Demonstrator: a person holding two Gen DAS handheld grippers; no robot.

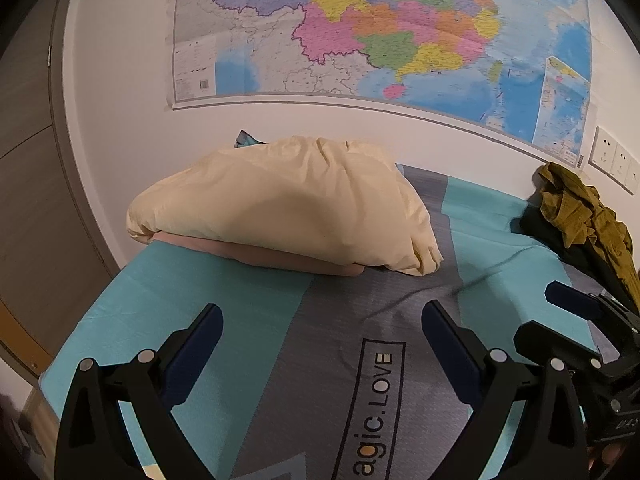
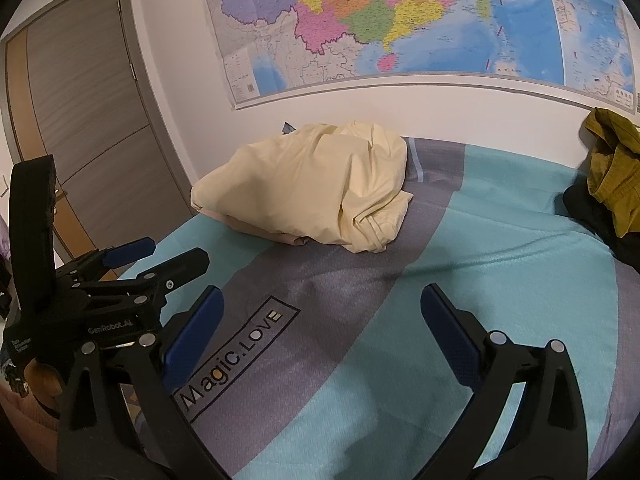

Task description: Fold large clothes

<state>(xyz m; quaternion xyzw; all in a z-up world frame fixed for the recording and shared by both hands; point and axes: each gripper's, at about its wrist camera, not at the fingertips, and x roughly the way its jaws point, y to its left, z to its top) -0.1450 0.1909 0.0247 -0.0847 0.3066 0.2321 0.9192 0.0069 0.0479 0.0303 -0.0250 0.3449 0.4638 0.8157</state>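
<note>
Bed (image 2: 500,280): covered by a teal and grey sheet printed "Magic.LOVE", with the stretch in front of both claws bare of garments.

Cream garment (image 1: 280,208): a rounded, folded bundle at the far side of the bed by the wall, resting on a pink folded piece (image 1: 280,258). Judged as finished work, set aside as a stack.

Olive garment (image 1: 580,208): a crumpled heap at the far right of the bed, lying on something dark (image 1: 540,228), against the wall. Judged as still to be folded; nothing is spread out yet, so the next garment has not been started.

Left claw (image 1: 322,334): spread wide, empty, hovering over the sheet. Right claw (image 2: 322,314): likewise spread wide and empty.

View differences: the right wrist view shows the door (image 2: 88,120) at left, the left claw's body from the side, and the loose open end of the cream bundle. The left wrist view shows the wall sockets (image 1: 616,160) and more of the olive heap, which the right wrist view cuts at its edge. The wall map (image 2: 400,20) appears in both.
</note>
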